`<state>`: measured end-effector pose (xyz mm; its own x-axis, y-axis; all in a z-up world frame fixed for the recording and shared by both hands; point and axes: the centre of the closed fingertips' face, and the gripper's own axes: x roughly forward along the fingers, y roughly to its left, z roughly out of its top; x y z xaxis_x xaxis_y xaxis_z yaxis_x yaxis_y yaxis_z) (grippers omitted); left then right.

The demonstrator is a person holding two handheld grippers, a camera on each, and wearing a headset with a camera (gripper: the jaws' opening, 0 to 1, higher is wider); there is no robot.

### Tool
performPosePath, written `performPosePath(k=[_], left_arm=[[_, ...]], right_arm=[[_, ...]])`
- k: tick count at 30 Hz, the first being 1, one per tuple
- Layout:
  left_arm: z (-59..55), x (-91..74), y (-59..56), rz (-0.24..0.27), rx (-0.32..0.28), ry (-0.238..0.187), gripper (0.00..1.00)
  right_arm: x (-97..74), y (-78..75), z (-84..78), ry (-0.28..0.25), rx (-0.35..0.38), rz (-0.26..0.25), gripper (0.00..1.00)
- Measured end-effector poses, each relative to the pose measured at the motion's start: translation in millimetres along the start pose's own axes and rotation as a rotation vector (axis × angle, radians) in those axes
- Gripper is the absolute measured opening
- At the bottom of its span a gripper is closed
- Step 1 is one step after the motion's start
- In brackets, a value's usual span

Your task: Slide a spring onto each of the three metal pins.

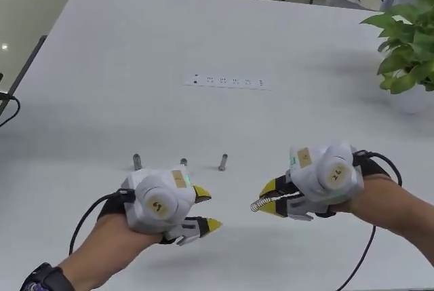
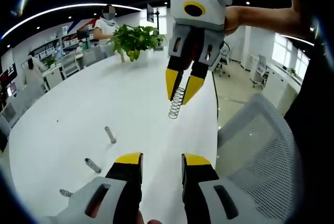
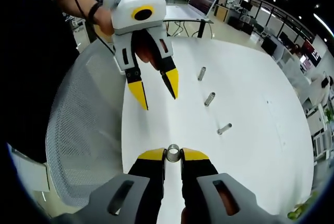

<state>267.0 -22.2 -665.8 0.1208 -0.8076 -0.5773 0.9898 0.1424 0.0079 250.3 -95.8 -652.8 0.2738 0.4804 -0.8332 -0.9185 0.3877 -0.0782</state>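
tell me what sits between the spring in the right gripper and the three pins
Only bare white table: the right gripper view shows nothing between the spring and the pins. The open left gripper hangs off to one side.

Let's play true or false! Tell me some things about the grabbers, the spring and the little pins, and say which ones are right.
1. The right gripper is pinching a spring. True.
2. The left gripper is holding a spring too. False: its jaws are open and there is nothing between them.
3. Three metal pins are on the white table. True.
4. The green plant stands right between the two grippers. False: it is far off, at the table's edge, beyond the right gripper.
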Motion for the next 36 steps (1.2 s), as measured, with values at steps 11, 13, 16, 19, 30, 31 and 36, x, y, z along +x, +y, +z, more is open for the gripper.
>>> performPosePath(k=[11, 13, 16, 19, 30, 31, 36], left_arm=[[-16.7, -28.5, 27.1, 0.100, -0.107, -0.016, 0.31], [-18.3, -33.8, 32.3, 0.122, -0.122, -0.021, 0.32], [-22.5, -43.2, 40.9, 0.155, -0.149, -0.027, 0.34], [-27.2, -54.2, 48.6, 0.190, -0.173, -0.031, 0.36], [-46.9, -82.5, 66.9, 0.284, -0.249, -0.033, 0.43], [-48.1, -84.4, 68.1, 0.291, -0.254, -0.033, 0.44], [-57.8, -97.1, 74.9, 0.336, -0.288, -0.031, 0.46]], right_arm=[[3.1, -26.0, -11.2, 0.020, 0.038, -0.024, 0.09], [3.8, -29.5, -12.5, 0.024, 0.039, -0.024, 0.09], [4.6, -37.2, -14.4, 0.024, 0.049, -0.027, 0.09], [4.7, -46.3, -16.5, 0.031, 0.054, -0.035, 0.09], [10.1, -70.5, -19.3, 0.029, 0.079, -0.038, 0.09], [10.6, -72.0, -19.4, 0.030, 0.079, -0.039, 0.09], [13.2, -79.8, -18.6, 0.032, 0.082, -0.042, 0.09]])
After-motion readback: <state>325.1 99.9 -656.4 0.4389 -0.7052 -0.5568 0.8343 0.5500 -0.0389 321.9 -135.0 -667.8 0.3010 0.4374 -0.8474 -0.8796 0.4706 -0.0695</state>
